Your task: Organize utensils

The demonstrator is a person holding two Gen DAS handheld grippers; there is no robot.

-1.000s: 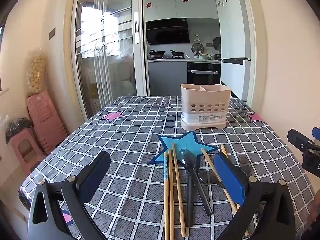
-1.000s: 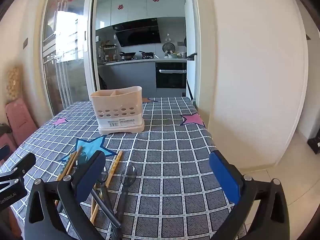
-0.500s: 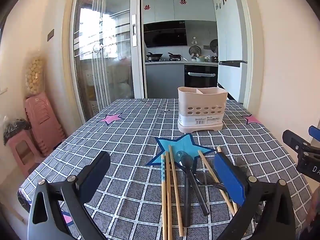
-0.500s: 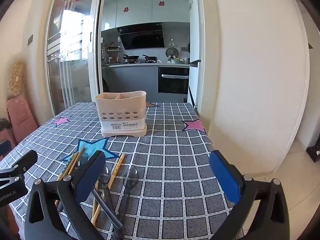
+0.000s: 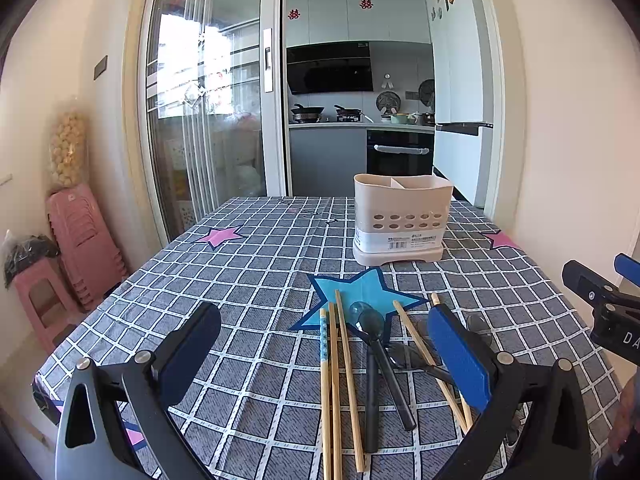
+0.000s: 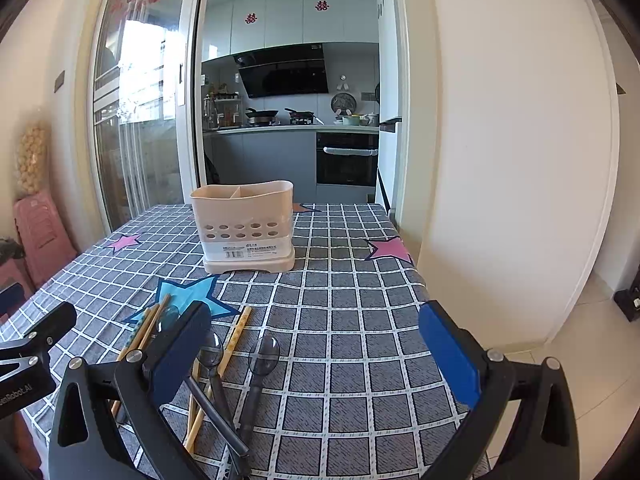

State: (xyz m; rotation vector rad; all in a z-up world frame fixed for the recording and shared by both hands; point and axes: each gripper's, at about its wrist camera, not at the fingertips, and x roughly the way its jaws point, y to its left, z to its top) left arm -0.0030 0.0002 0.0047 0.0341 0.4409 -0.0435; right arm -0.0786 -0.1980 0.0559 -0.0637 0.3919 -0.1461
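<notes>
Both views have tilted up since a second ago; the left claw (image 5: pixel 320 354) and right claw (image 6: pixel 316 354) stay spread apart above chopsticks (image 5: pixel 335 380) and spoons (image 5: pixel 372 326) lying on the bench (image 5: pixel 248 280) before the holder (image 5: pixel 402 216)

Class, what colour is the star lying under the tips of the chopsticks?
Light blue star, best seen in the left wrist view.

A grey checked tablecloth (image 5: pixel 248 280) with pink and blue stars fills the lower frame, stacked pink plastic stools (image 5: pixel 80 240) stand at the left edge, and beyond a glass sliding door (image 5: pixel 208 120) at upper centre a black range hood (image 5: pixel 330 68) hangs above an oven (image 5: pixel 400 152).
</notes>
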